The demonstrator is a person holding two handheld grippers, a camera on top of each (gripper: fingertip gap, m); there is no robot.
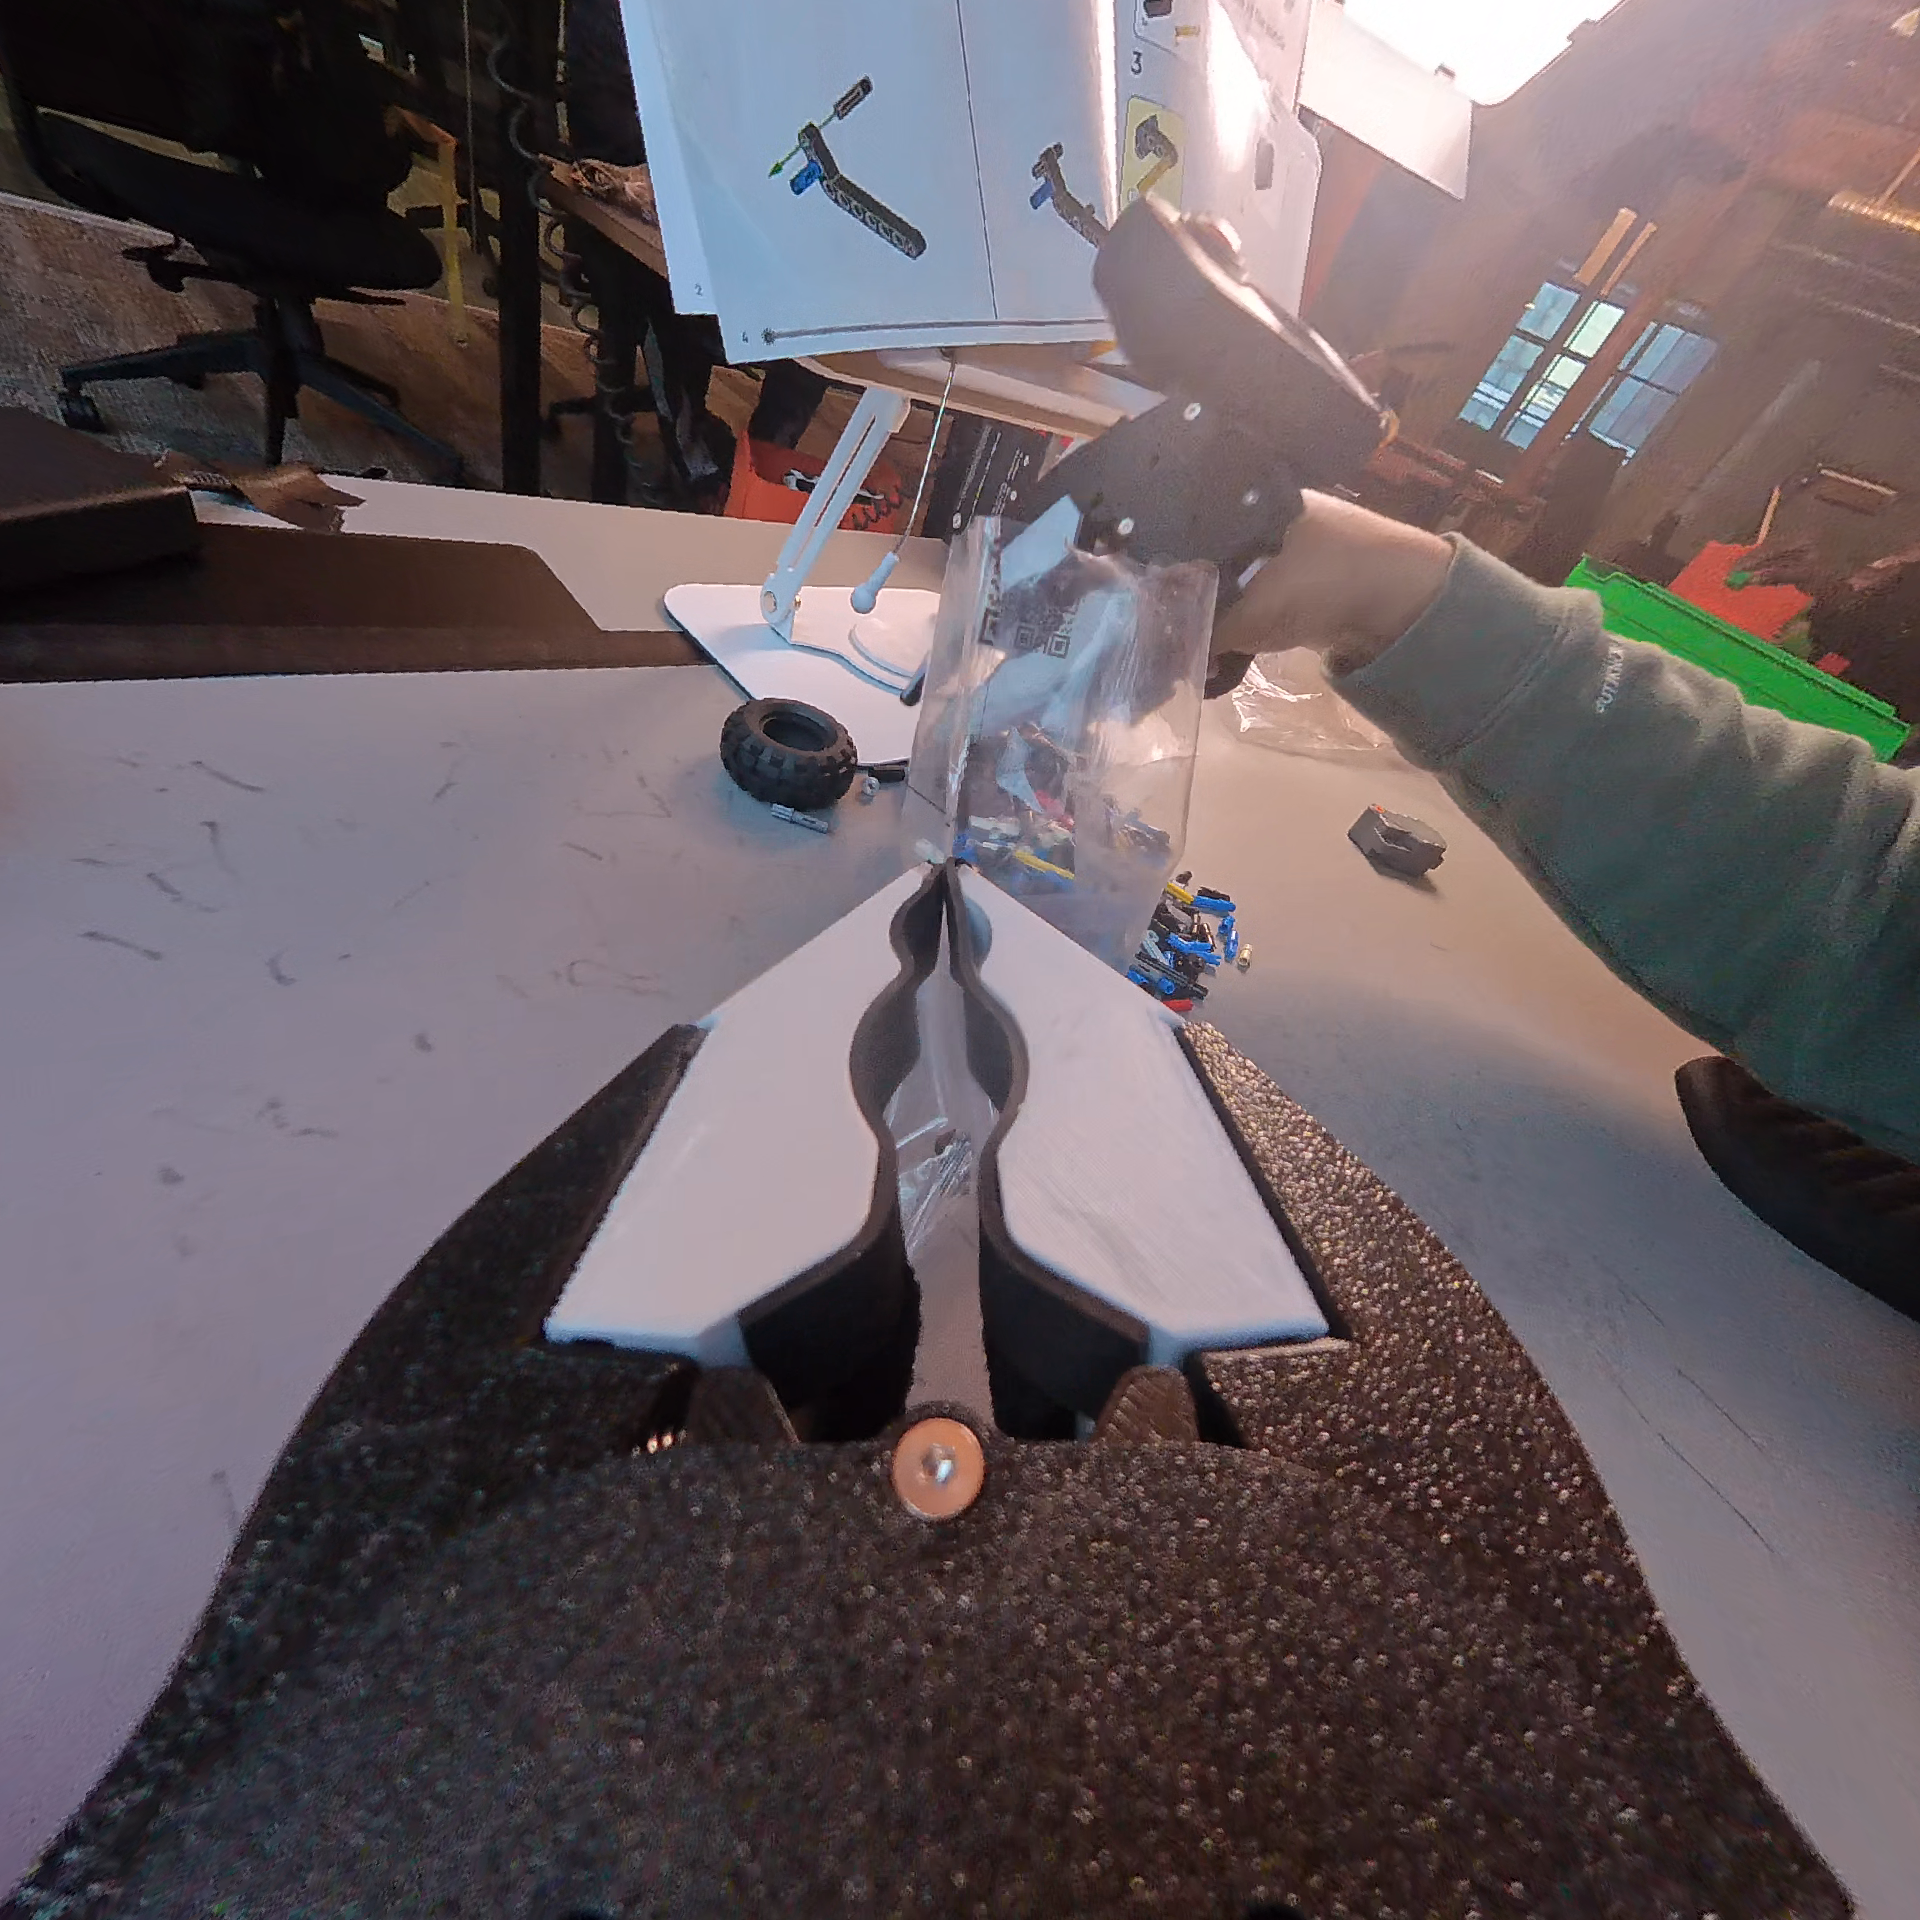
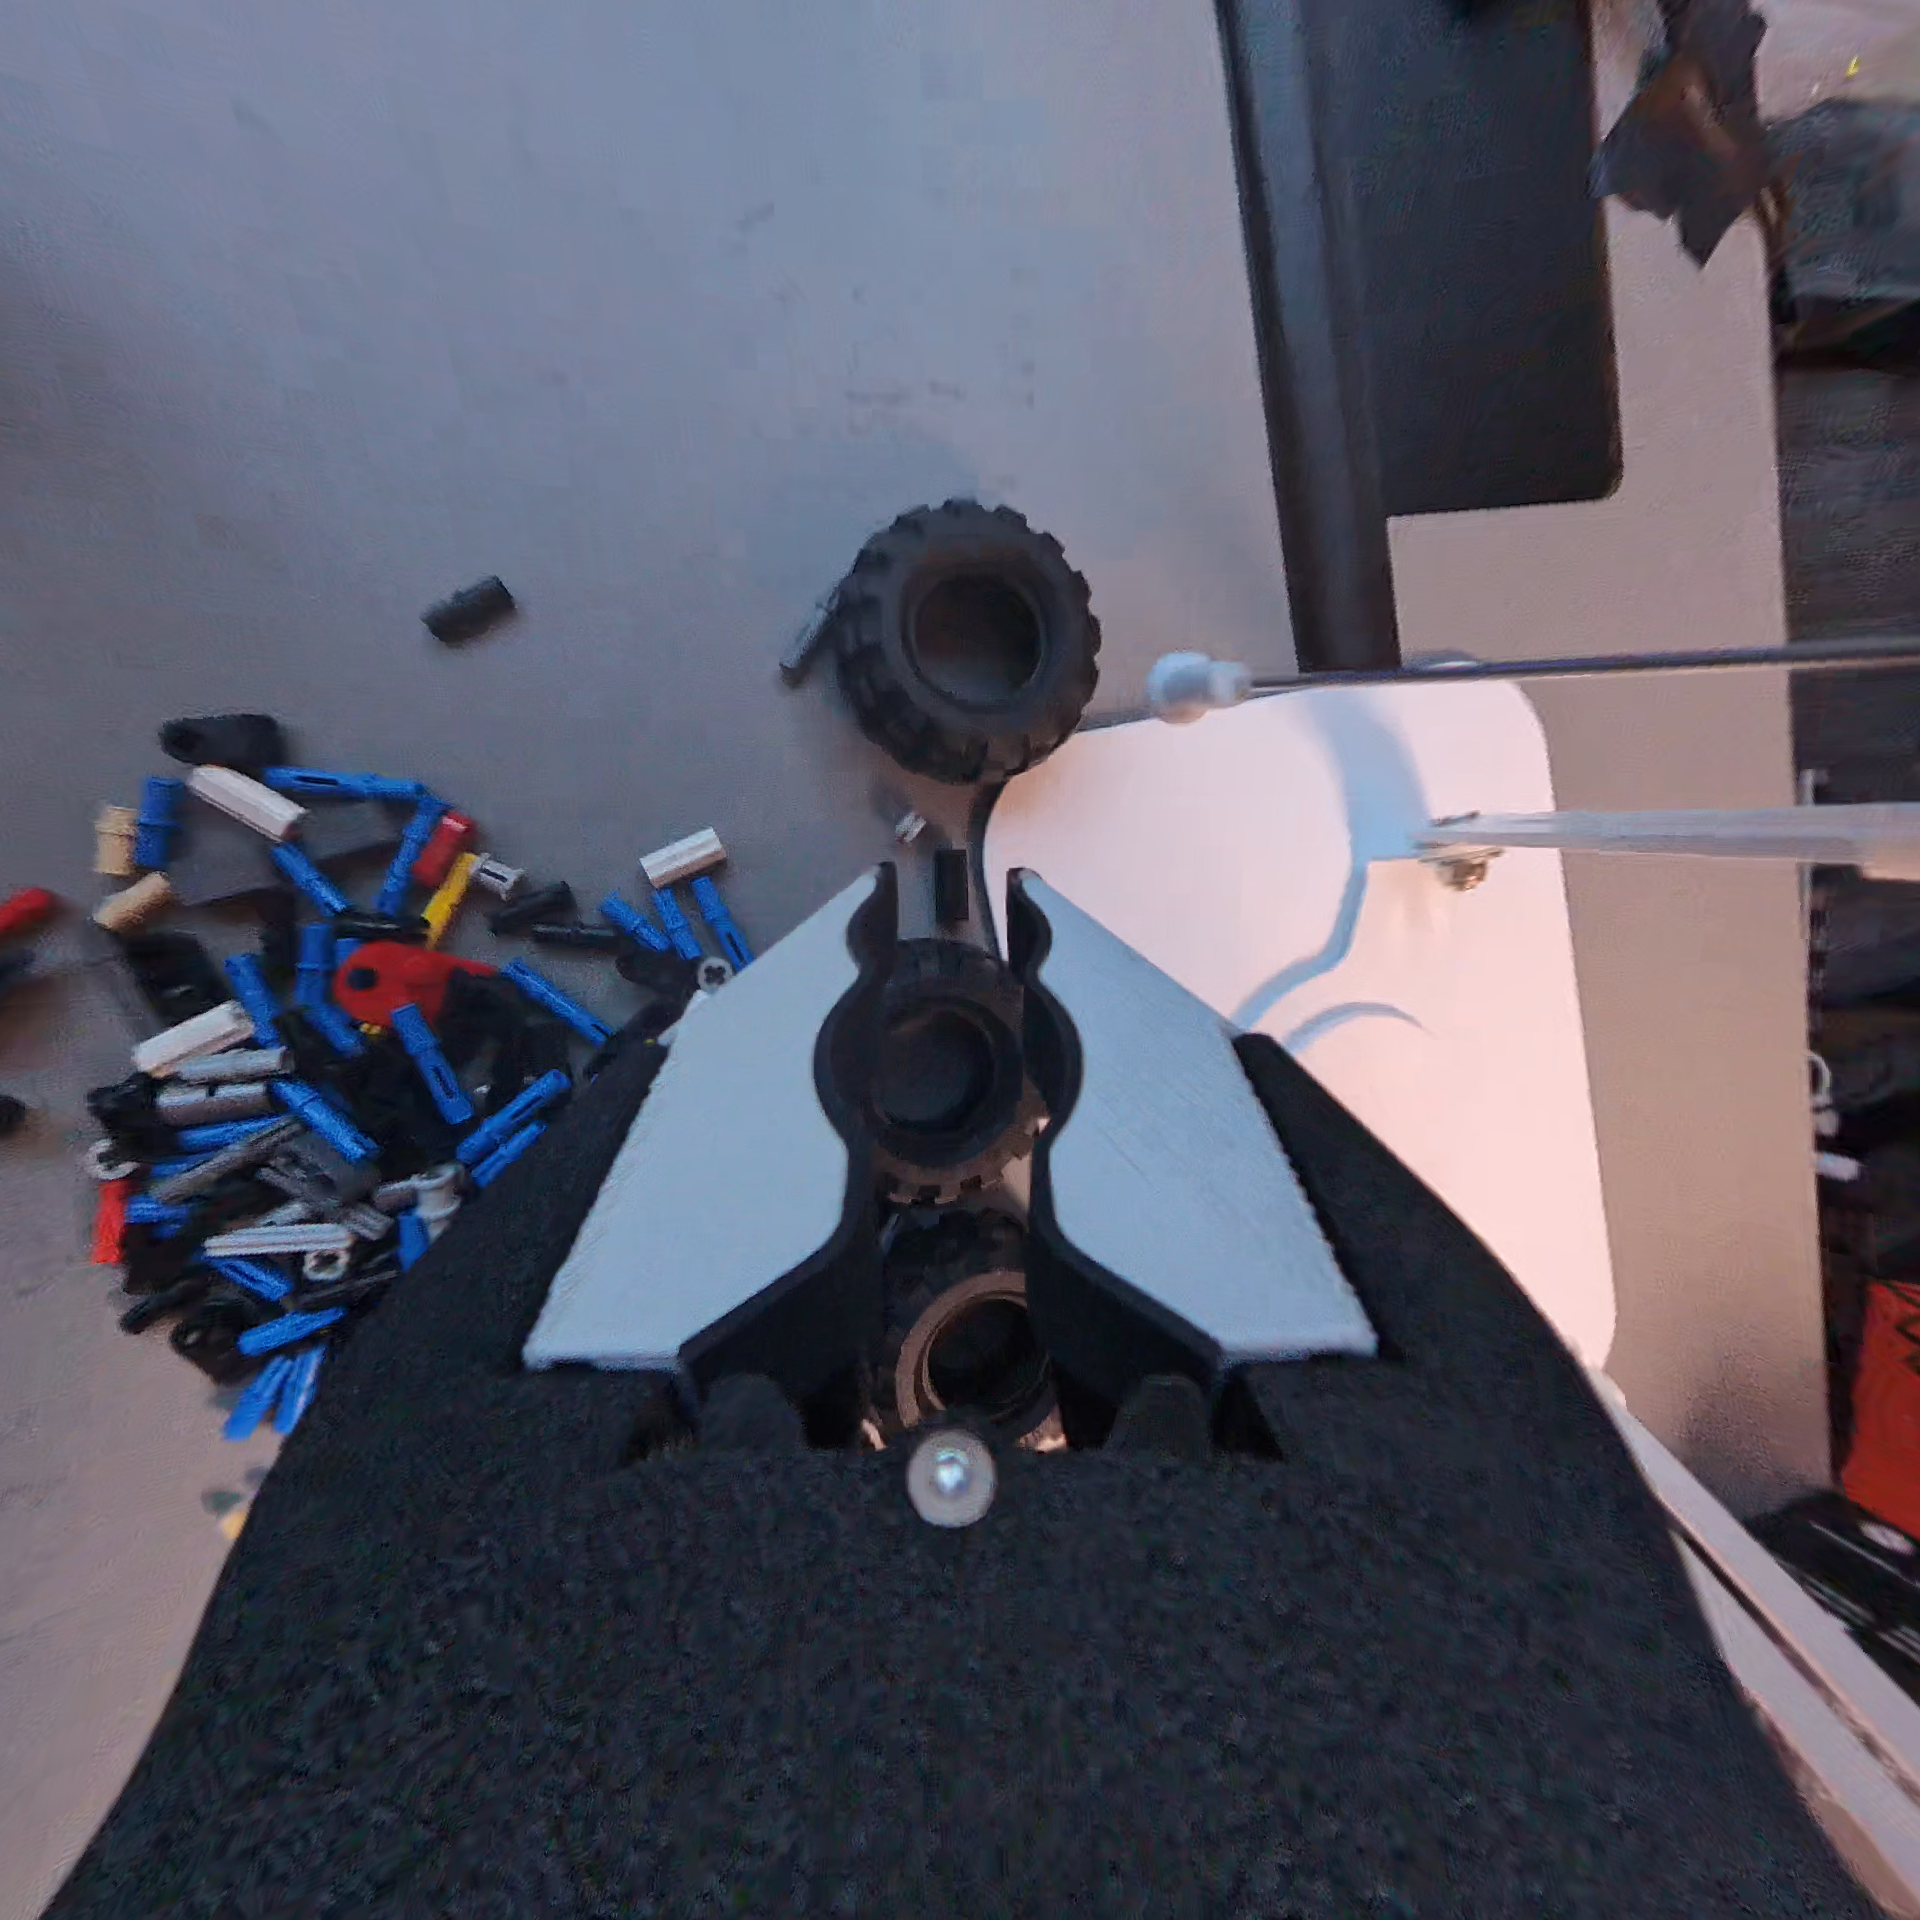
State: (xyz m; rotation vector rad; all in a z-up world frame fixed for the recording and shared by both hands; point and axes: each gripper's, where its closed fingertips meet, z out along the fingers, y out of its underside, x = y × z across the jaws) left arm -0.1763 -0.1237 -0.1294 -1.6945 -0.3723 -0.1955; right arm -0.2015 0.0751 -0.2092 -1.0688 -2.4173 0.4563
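Observation:
My left gripper [image 1: 945,883] is shut on the lower corner of a clear plastic bag [image 1: 1070,707]. The bag stands upright over the grey table [image 1: 364,935] and holds small toy building parts. A fold of the bag with tiny parts lies between the left jaws. Loose blue, black, grey and red pins [image 1: 1190,940] lie under the bag; they also show in the right wrist view [image 2: 312,1039]. My right gripper [image 2: 948,883] points down, jaws a little apart, pinching nothing visible. Two black tyres [image 2: 935,1060] show through its gap. In the left wrist view the right gripper [image 1: 1081,530] is at the bag's top edge.
A black tyre [image 1: 788,750] [image 2: 971,644] lies by the white base [image 1: 790,623] [image 2: 1299,935] of a stand holding an open instruction booklet [image 1: 862,177]. A dark mat [image 1: 291,613] lies far left, a small black block [image 1: 1397,842] right, a green bin [image 1: 1714,644] beyond. There is about 20 centimetres between the tips of the two grippers.

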